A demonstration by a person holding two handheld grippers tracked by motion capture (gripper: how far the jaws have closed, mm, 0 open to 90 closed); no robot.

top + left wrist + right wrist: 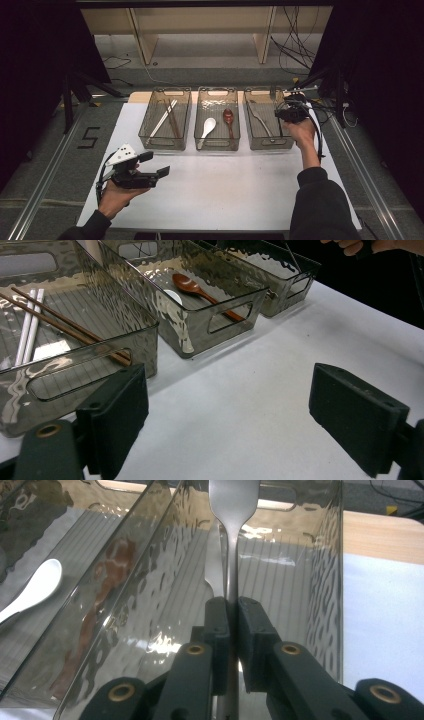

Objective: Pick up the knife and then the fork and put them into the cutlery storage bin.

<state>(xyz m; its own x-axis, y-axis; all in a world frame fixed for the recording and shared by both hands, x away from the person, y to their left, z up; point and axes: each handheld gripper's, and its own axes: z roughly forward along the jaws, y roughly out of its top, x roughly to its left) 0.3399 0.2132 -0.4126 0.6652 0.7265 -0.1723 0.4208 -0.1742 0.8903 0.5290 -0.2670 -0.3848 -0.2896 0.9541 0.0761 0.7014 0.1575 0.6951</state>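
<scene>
My right gripper (233, 607) is shut on the handle of a metal fork (233, 500), which points away over the right bin (327, 580). From above, this gripper (289, 113) hovers at that bin's (250, 141) right side, where another fork (260, 120) lies. The middle bin (217, 146) holds a white spoon (207, 127) and a brown spoon (228, 119). White and brown chopsticks (166, 119) lie in the left bin (161, 145). My left gripper (156, 164) stands open and empty over the table's near left, its jaws (235, 415) aimed at the bins.
The bins stand in a row at the far edge of the white mat (225, 190). Cables (295, 47) and a shelf frame lie beyond the table. Metal rails (45, 175) run along both sides.
</scene>
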